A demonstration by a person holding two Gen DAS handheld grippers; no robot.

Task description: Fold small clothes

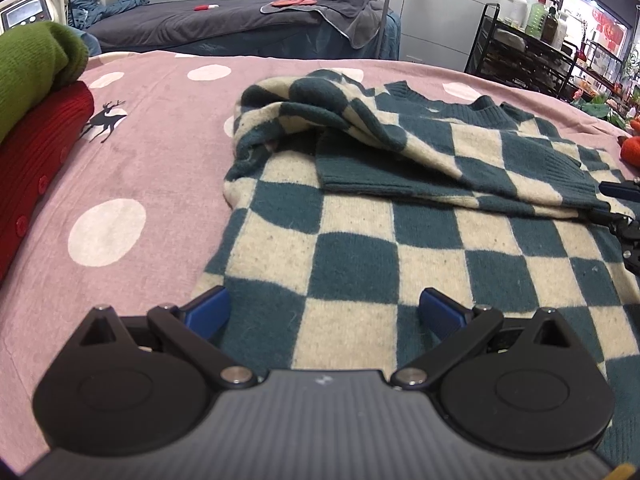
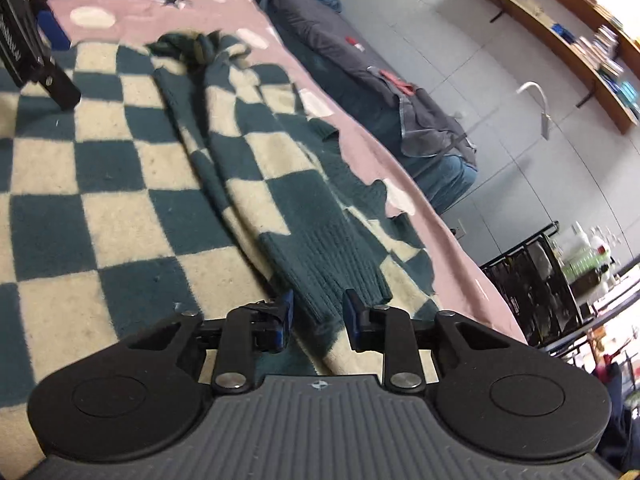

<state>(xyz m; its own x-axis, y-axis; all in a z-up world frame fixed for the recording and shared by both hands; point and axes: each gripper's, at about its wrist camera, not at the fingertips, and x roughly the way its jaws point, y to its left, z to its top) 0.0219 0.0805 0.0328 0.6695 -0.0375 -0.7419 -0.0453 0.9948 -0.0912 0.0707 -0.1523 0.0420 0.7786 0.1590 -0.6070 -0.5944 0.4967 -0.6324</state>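
Note:
A teal-and-cream checkered sweater [image 1: 360, 248] lies flat on the pink dotted bedspread [image 1: 132, 168]. One sleeve [image 1: 400, 148] is folded across its chest. My left gripper [image 1: 324, 308] is open and empty, low over the sweater's left hem. In the right wrist view the sweater [image 2: 120, 184] fills the left side. The sleeve's ribbed teal cuff [image 2: 332, 260] lies just ahead of my right gripper [image 2: 318, 314]. Its blue pads [image 2: 285, 320] stand a little apart on either side of the cuff's end, not closed on it. The left gripper [image 2: 28, 52] shows at top left.
A folded green knit [image 1: 36, 60] sits on a folded red knit [image 1: 36, 168] at the bed's left edge. A second bed with a grey cover [image 1: 240, 20] stands beyond. A black rack of bottles [image 1: 532, 40] is at the far right.

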